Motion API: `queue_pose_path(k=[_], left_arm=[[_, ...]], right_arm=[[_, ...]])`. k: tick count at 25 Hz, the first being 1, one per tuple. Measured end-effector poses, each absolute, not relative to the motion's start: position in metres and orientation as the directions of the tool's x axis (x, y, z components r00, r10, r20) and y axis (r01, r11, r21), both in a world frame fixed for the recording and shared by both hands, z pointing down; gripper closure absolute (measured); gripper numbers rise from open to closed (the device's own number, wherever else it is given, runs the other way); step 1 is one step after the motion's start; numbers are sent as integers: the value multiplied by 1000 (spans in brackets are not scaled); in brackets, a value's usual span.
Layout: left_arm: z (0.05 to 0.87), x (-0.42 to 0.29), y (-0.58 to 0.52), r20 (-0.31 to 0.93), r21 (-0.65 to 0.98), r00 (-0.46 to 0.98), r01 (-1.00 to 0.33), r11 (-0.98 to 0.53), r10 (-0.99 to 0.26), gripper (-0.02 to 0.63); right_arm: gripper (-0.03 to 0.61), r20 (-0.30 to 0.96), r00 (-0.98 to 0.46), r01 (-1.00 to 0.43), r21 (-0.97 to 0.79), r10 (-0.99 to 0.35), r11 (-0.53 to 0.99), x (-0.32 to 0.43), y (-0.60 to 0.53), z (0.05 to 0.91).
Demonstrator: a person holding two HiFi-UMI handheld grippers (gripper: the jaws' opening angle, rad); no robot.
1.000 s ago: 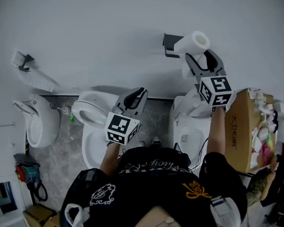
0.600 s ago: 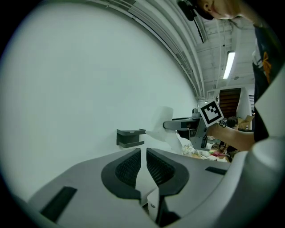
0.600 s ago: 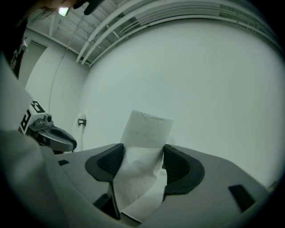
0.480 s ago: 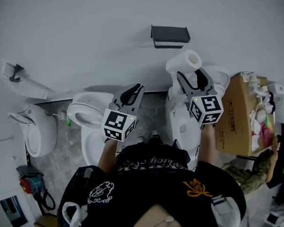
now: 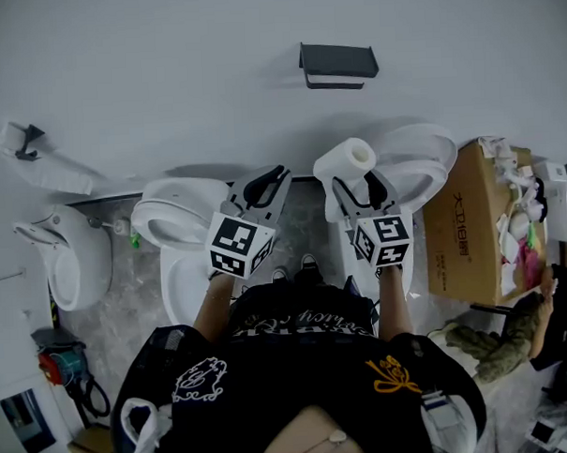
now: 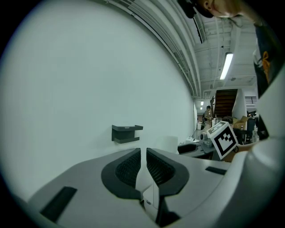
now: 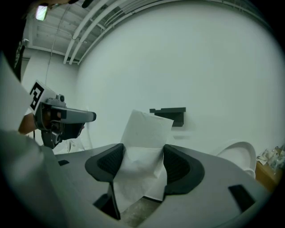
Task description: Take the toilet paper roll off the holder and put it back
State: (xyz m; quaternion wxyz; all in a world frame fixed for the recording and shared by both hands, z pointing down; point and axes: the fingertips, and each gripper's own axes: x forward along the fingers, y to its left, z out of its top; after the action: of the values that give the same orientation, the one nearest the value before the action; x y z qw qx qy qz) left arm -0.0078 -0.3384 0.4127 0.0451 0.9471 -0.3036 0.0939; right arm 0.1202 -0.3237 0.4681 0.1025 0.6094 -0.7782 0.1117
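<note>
Our right gripper (image 5: 359,185) clamps the toilet paper roll (image 5: 344,160) at centre frame, well below the bare holder (image 5: 338,64) at upper middle. A loose sheet (image 7: 133,187) hangs between the jaws. We think it could snag or unspool during rehanging. Both grippers point wallward, held close to us. The left gripper (image 5: 270,184) is pinched narrow and empty.

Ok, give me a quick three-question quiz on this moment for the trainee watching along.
1. True or false: the holder on the wall is bare.
2. The right claw is clamped on: A) the toilet paper roll; B) a brush; C) nothing.
3. Fill in: the left claw is ___ and empty.
Key: 1 true; 2 A; 3 shut.
</note>
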Motion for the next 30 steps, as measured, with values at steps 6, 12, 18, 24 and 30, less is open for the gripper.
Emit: queue_pose_path(k=[6,12,18,24,30], left_arm=[[419,-7,-340,220,32,795,-584,-811,-565,574],[419,-3,-340,213,36,793,-590,-807,-570,574],[415,-7,-346,201,35,788,-599,-800,-582,575],[411,-11,-351,188,31,778,-615,-788,-600,575],[406,-18,-358,171,37,762,-639,-769,-625,575]], right_arm=[[282,334,-247,-969,-76,-910,235,113,-315,491],[284,305,-272,-962,-83,-913,259,111,-315,485],[284,244,-272,-962,-67,-931,264,112,-326,464],[284,155,-264,-964,-26,-952,263,119,-344,425],[284,59,-264,-964,21,-963,265,130,-371,376]])
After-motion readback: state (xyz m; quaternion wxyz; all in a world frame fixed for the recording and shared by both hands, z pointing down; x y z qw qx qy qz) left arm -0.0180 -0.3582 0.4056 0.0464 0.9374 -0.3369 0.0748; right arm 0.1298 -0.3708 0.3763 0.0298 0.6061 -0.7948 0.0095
